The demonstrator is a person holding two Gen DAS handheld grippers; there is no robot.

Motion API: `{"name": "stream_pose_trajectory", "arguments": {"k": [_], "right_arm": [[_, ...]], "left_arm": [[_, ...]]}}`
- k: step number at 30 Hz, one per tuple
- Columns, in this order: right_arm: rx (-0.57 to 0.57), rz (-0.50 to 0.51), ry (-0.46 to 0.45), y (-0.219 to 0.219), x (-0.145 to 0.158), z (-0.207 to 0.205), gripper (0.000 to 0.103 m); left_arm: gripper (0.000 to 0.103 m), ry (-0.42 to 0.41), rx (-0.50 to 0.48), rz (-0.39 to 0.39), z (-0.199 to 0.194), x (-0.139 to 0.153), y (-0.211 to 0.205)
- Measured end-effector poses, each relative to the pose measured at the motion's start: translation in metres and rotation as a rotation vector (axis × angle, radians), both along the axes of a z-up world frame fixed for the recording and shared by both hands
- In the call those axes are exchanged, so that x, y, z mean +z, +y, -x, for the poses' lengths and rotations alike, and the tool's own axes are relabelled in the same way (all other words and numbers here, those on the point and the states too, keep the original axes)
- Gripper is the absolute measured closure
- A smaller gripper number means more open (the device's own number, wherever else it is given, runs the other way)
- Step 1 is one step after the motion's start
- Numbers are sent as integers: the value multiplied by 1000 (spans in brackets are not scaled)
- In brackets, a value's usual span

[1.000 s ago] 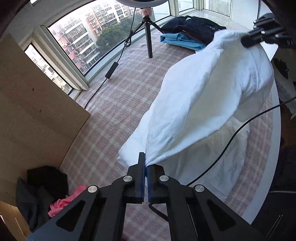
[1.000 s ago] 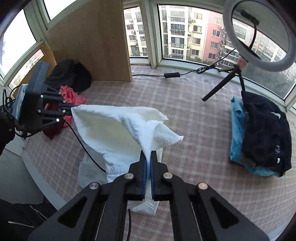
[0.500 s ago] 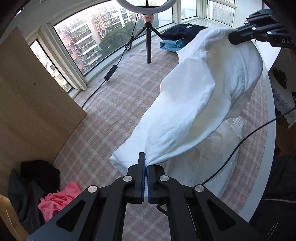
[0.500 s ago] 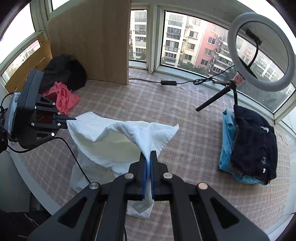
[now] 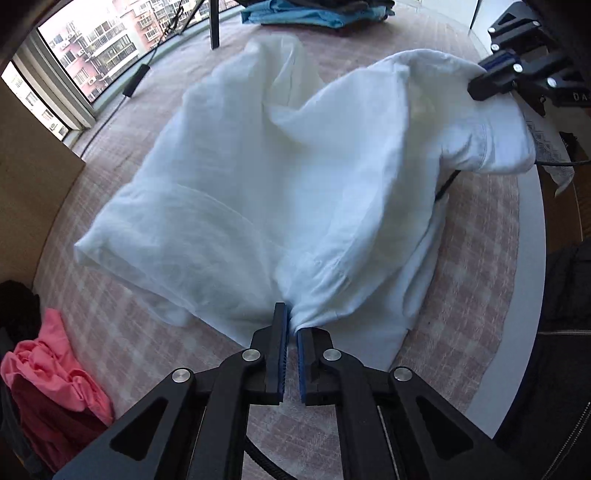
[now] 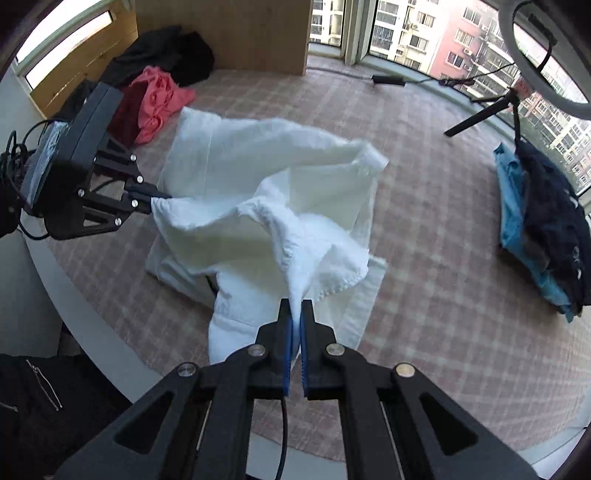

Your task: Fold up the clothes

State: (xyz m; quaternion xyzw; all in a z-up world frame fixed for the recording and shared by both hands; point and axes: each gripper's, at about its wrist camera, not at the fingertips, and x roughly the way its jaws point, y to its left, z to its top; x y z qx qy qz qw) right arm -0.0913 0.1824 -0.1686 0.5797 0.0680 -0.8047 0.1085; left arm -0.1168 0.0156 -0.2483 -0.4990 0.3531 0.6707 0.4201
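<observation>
A white garment (image 5: pixel 277 184) is spread over the checked table cover (image 5: pixel 129 332), with its near edge lifted between both grippers. My left gripper (image 5: pixel 291 325) has a bunched corner of it between its blue pads; the jaws are opening, with a narrow gap showing. In the right wrist view the left gripper (image 6: pixel 149 201) is at the left, the cloth still hanging from its tip. My right gripper (image 6: pixel 295 314) is shut on another corner of the white garment (image 6: pixel 258 177). From the left wrist view the right gripper (image 5: pixel 476 86) appears at the upper right, pinching the cloth.
A pink garment (image 6: pixel 159 96) and black clothes (image 6: pixel 177 55) lie by a wooden board (image 6: pixel 240 33). A folded stack of blue and dark clothes (image 6: pixel 535 229) sits at the right. A ring light on a tripod (image 6: pixel 480 118) stands behind. The table's white edge (image 5: pixel 524 295) is near a person's dark jacket (image 5: pixel 554 369).
Both grippers have come down toward the table with the garment, which now lies wider and flatter. The gap between the left gripper's pads has widened.
</observation>
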Motion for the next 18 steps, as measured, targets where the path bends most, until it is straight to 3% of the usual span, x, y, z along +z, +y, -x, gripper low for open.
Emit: {"name": "stream_pose_trajectory", "arguments": {"k": [3,6,7,10,11,13,18], "right_arm": [[0,9,-132,-2,-38,-11,97],[-54,74,-132,17,-25,-19,96],[-72,123,-118,26,-14,-20,96],[-104,300,-71,54,24,-24,81],[-117,303,-44,59,35,-25,76],[-129,250,6,62,53,-28,76],[-140,217,5,81,81,-45,76]], "left_arm": [[83,-20,20,-4,-1,-1,0],[62,-48,43,-61,2,20,-6],[61,-60,50,-81,3,28,-9],[60,-96,60,-121,4,48,-17],[60,-96,64,-126,2,55,-18],[60,-133,52,-131,-5,65,-22],[59,-157,-8,-97,-41,88,-47]]}}
